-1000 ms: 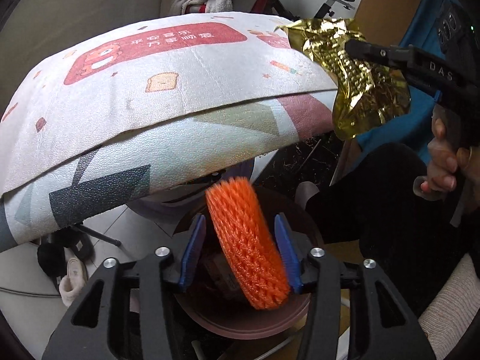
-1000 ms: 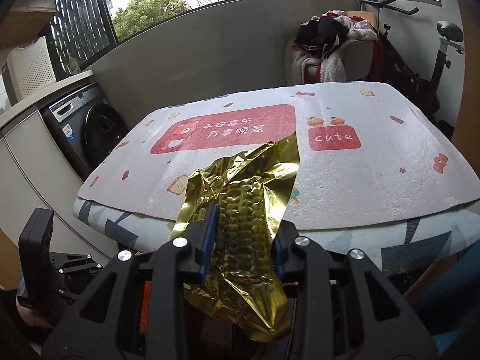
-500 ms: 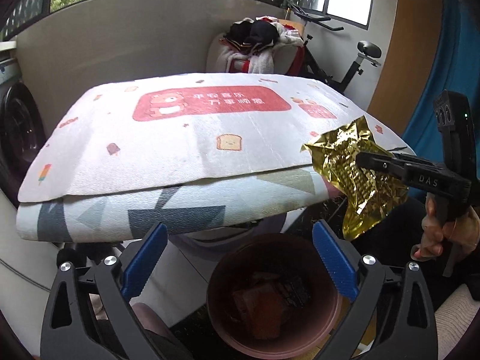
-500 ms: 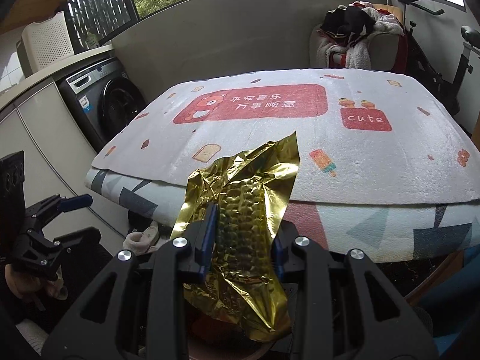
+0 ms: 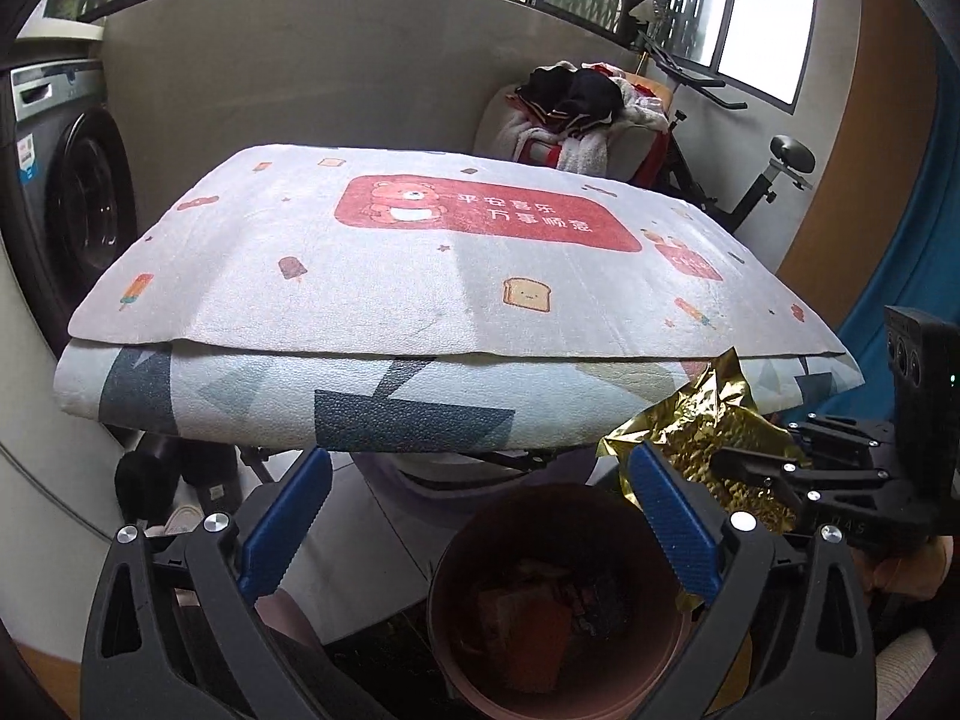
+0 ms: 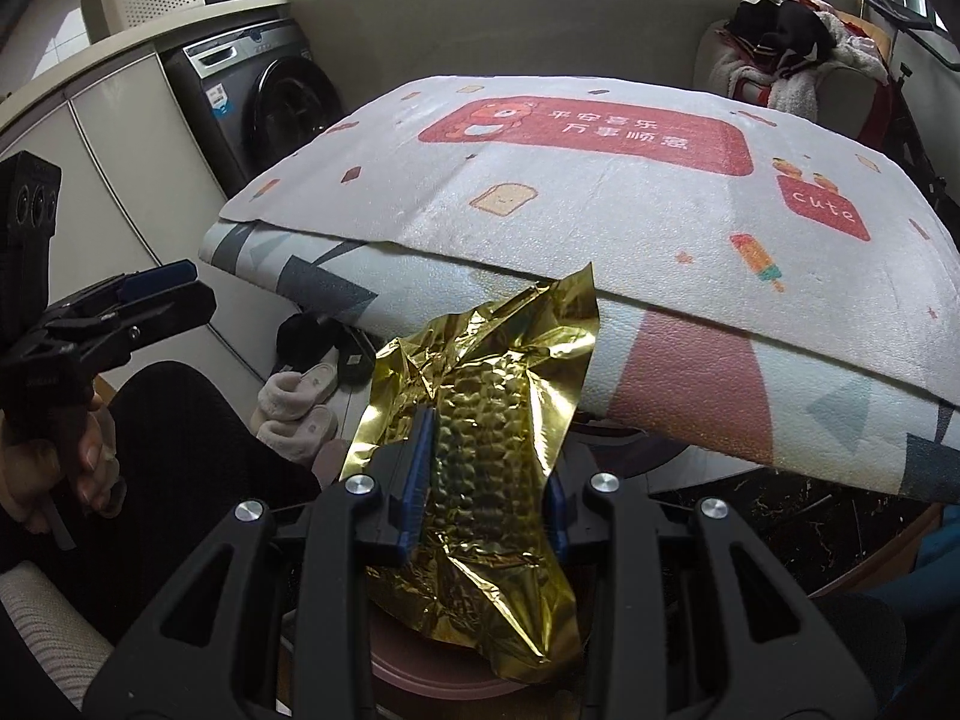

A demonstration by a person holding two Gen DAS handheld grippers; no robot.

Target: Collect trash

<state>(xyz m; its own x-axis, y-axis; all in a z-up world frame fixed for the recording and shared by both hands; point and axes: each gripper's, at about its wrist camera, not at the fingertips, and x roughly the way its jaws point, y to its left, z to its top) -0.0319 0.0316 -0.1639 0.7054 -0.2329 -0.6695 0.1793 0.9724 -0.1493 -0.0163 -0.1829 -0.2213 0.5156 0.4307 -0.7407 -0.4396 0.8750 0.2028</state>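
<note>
A: Your right gripper [image 6: 483, 483] has its jaws clamped on the foil [image 6: 492, 462], just above the bin [image 5: 555, 612]. Left gripper [image 5: 474, 516] gapes empty.

B: Centre it over the rim before you let go.

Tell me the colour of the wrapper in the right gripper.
Shiny gold wrapper, crinkled and embossed; clearest in the right wrist view.

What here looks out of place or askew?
Nothing much. The gold foil wrapper is crumpled, but it is clamped in the right gripper above the brown bin. The left gripper is open and empty. The tabletop mat lies flat.
</note>
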